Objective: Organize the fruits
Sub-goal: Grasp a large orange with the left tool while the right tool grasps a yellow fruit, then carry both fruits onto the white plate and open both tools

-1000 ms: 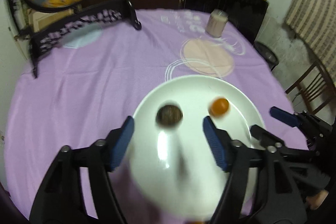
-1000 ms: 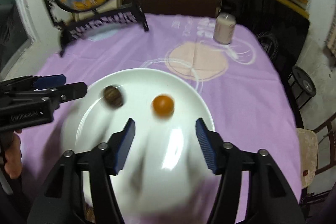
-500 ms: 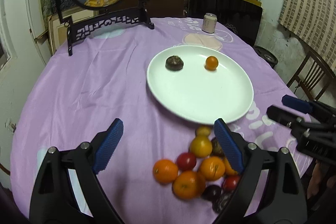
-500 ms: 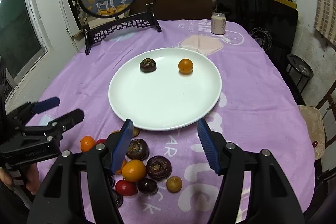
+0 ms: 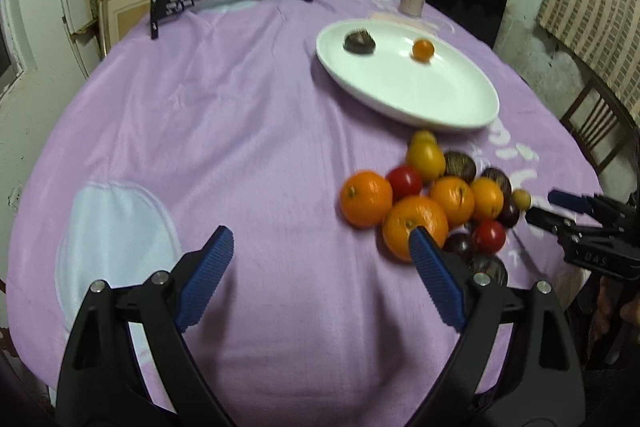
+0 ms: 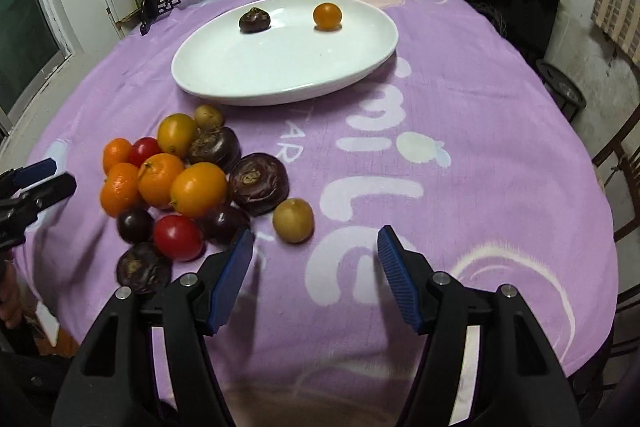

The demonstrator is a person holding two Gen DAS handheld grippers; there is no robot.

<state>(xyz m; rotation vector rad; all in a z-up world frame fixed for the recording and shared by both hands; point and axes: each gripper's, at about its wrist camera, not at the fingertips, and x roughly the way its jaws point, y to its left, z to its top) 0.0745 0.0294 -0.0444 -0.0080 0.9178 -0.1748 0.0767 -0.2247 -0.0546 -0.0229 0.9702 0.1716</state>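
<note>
Table: purple printed cloth.
Plate: white oval dish, twelve o'clock.
Fruit: mixed loose pile, nine o'clock.
Left gripper: jaws wide, empty.
Right gripper: jaws wide, empty.

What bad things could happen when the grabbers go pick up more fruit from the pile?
1. The fruits in the pile touch each other, so pulling one out may send round neighbours rolling across the purple cloth.
2. The soft red tomato might get squashed.
3. The small orange fruit lies loose on the white plate and could roll if bumped.

Both the left gripper and right gripper have black frames (silver screws) and ribbed blue pads
</note>
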